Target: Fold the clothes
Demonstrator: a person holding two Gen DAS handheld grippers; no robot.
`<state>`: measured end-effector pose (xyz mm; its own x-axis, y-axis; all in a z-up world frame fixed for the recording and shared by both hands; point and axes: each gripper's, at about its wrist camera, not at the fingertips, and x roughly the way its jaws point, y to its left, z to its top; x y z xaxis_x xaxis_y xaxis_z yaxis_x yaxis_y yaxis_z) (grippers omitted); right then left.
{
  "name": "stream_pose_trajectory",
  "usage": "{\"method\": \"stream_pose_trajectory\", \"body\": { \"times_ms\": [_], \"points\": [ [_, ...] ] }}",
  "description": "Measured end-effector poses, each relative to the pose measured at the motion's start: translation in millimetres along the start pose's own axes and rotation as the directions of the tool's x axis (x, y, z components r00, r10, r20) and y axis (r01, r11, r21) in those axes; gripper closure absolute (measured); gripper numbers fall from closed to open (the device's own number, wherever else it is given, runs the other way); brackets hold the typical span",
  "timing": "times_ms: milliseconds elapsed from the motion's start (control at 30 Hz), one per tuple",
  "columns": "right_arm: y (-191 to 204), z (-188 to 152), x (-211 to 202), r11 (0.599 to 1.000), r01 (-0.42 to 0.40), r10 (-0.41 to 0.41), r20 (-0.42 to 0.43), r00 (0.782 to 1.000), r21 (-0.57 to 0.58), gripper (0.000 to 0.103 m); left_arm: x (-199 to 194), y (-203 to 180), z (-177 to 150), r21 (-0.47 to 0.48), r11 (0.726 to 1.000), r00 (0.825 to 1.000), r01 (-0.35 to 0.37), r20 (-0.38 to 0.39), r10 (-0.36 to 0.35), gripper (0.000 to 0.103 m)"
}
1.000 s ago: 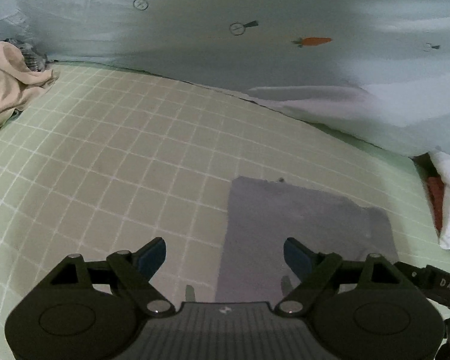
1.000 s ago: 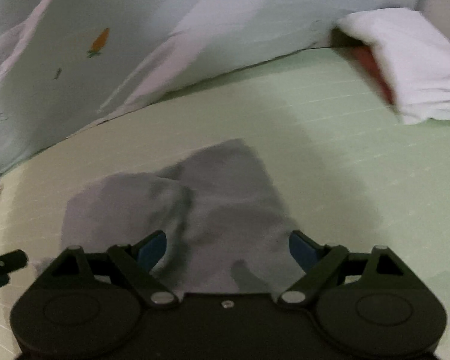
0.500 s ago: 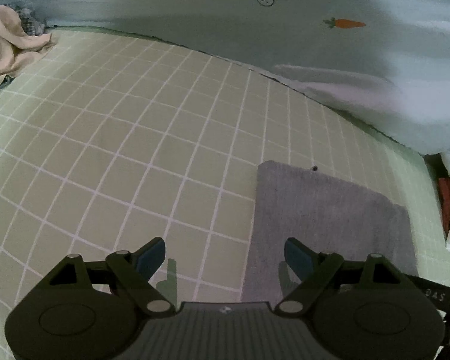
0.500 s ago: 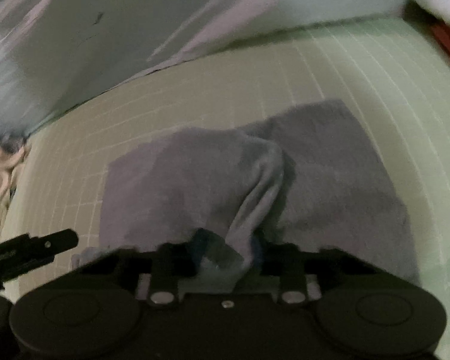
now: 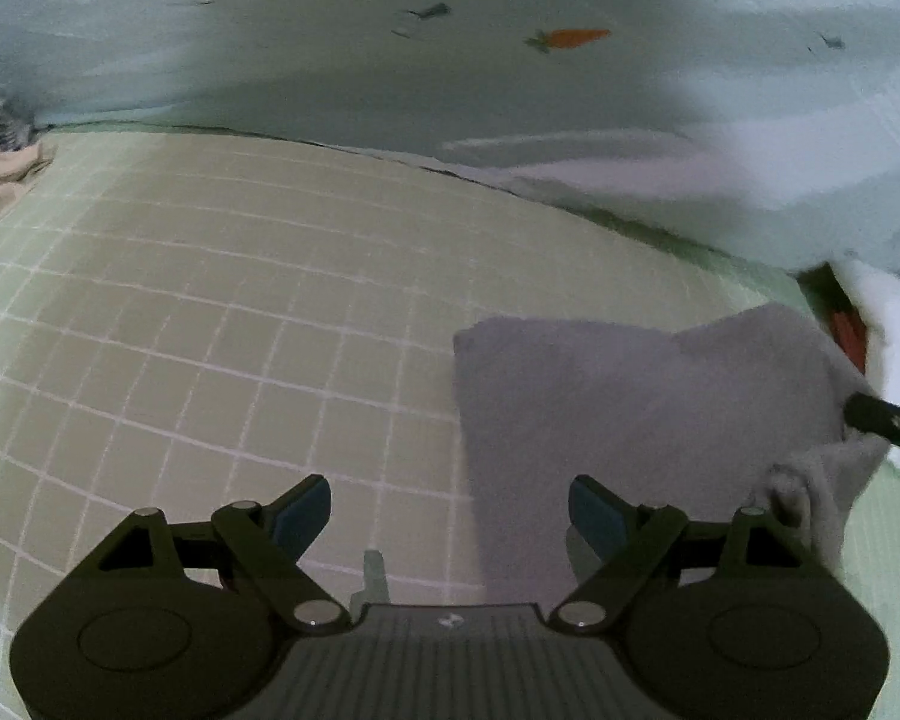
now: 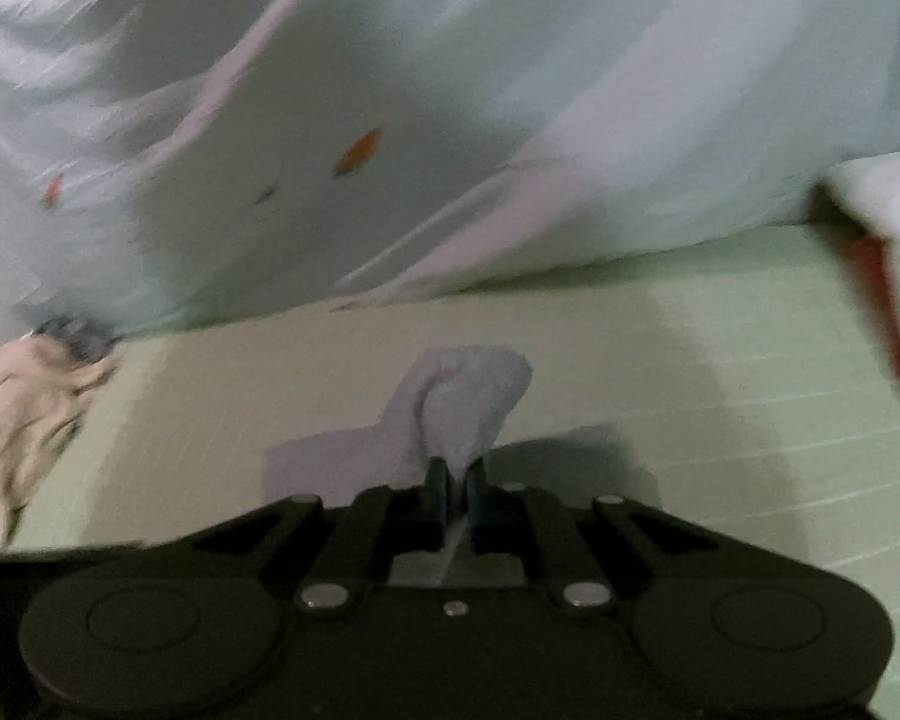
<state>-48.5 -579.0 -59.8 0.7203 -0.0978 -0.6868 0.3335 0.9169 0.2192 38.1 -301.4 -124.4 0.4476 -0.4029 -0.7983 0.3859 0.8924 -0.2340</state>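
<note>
A grey cloth [image 5: 642, 402] lies on the green checked sheet [image 5: 222, 324], right of centre in the left wrist view. My left gripper [image 5: 450, 513] is open and empty, low over the sheet at the cloth's left edge. My right gripper [image 6: 455, 480] is shut on a bunched edge of the grey cloth [image 6: 468, 396] and holds it raised off the sheet. Part of the right gripper [image 5: 888, 420] shows in the left wrist view at the cloth's lifted right side.
A pale blue blanket with carrot prints [image 5: 510, 60] bounds the far side. A beige garment pile [image 5: 0, 180] lies far left, also in the right wrist view [image 6: 24, 420]. A white and red folded item [image 5: 888, 324] sits at the right.
My right gripper closed on the grey cloth's edge and lifted it, pulling the right side up. My left gripper stayed open and shifted slightly over the sheet.
</note>
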Motion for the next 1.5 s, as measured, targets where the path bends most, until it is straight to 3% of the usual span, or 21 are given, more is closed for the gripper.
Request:
{"method": "stream_pose_trajectory", "body": {
  "times_ms": [67, 133, 167, 233, 333, 500, 600, 767, 900, 967, 1100, 1267, 1500],
  "points": [
    [-19, -1, 9, 0.997, 0.081, -0.081, -0.024, 0.996, 0.011, 0.087, 1, -6, -3, 0.024, 1.0, 1.0, -0.004, -0.008, 0.004, 0.016],
    [-28, -5, 15, 0.987, 0.16, -0.158, -0.05, 0.986, 0.036, 0.066, 1, -11, -6, 0.05, 0.999, 1.0, -0.011, -0.015, 0.011, 0.016],
    [-30, -7, 14, 0.985, 0.16, -0.157, -0.049, 0.986, 0.063, 0.062, 1, -12, -7, 0.064, 0.998, 1.0, -0.017, -0.016, 0.018, 0.016],
    [-27, -12, 10, 0.984, 0.132, -0.128, -0.043, 0.991, 0.118, 0.045, 3, -13, -9, 0.075, 0.997, 0.999, -0.027, -0.021, 0.029, 0.016],
    [-3, -21, 22, 0.988, 0.12, -0.112, -0.083, 0.99, 0.098, 0.034, 3, -14, -11, 0.087, 0.996, 0.999, -0.03, -0.03, 0.033, 0.016],
    [20, -38, 35, 0.987, 0.151, -0.14, -0.187, 0.972, 0.047, 0.034, -2, -17, -12, 0.118, 0.992, 0.999, -0.041, -0.012, 0.043, 0.015],
    [25, -51, 33, 0.982, 0.189, -0.182, -0.213, 0.96, 0.012, 0.044, -3, -15, -14, 0.117, 0.992, 0.999, -0.044, -0.013, 0.045, 0.013],
    [-6, -77, 8, 0.952, 0.304, -0.287, -0.25, 0.925, 0.032, 0.05, -1, -11, -14, 0.097, 0.995, 0.999, -0.036, -0.032, 0.039, 0.013],
    [-33, -91, -8, 0.928, 0.342, -0.292, -0.286, 0.913, 0.146, 0.048, 2, -14, -15, 0.096, 0.995, 0.999, 0.002, -0.05, 0.003, 0.012],
    [-34, -89, -13, 0.925, 0.348, -0.302, -0.259, 0.917, 0.153, 0.045, 5, -17, -16, 0.102, 0.994, 0.998, 0.029, -0.062, -0.022, 0.011],
    [-30, -81, -17, 0.934, 0.329, -0.302, -0.183, 0.936, 0.142, 0.016, 13, -22, -16, 0.106, 0.992, 0.995, 0.067, -0.078, -0.059, 0.008],
    [-35, -71, 16, 0.948, 0.268, -0.234, -0.196, 0.952, 0.172, 0.016, 28, -16, -7, 0.028, 0.99, 0.986, 0.139, -0.095, -0.136, 0.008],
    [-39, -67, 46, 0.936, 0.278, -0.219, -0.259, 0.941, 0.217, 0.021, 54, -17, 2, -0.066, 0.966, 0.956, 0.251, -0.137, -0.258, 0.008]
  ]
}}
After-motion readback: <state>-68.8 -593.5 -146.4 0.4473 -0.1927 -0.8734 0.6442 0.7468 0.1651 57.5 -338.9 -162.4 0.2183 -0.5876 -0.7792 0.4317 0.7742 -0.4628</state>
